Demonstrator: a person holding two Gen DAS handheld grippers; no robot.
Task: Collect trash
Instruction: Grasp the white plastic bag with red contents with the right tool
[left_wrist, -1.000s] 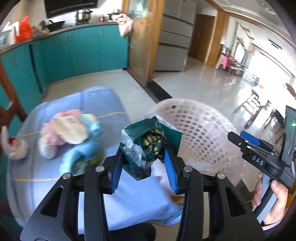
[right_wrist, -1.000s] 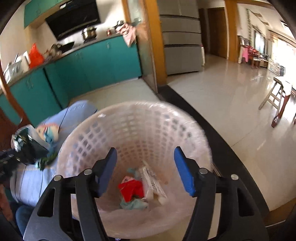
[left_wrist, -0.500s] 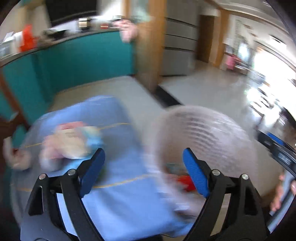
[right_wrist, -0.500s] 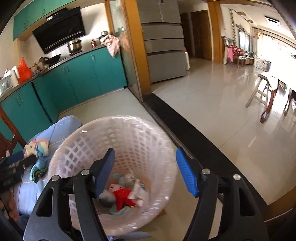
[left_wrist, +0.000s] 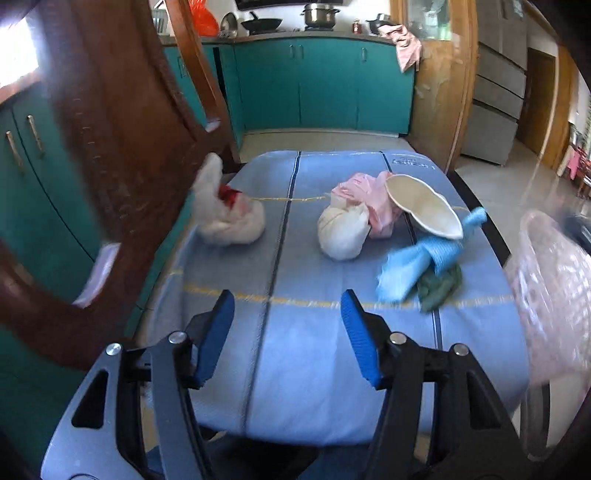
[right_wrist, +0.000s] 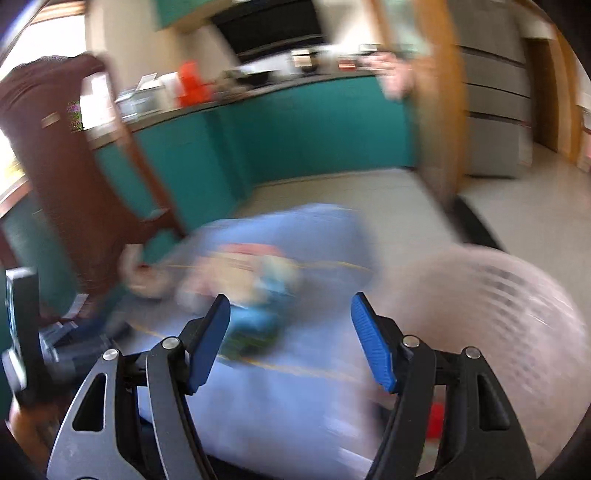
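My left gripper is open and empty above the near part of the blue-clothed table. On the cloth lie a white tied bag with red inside, a cream tied bag, a pink bag, a cream flat wrapper, a blue wrapper and a green scrap. The white mesh basket stands at the table's right edge. My right gripper is open and empty; its view is blurred, facing the trash pile, with the basket to its right.
A dark wooden chair stands against the table's left side. Teal kitchen cabinets run along the back. A wooden door frame and tiled floor lie to the right. The left gripper's body shows at the right wrist view's left edge.
My left gripper let go of the green packet over the basket and swung left to face the table. My right gripper turned left from the basket toward the trash pile.
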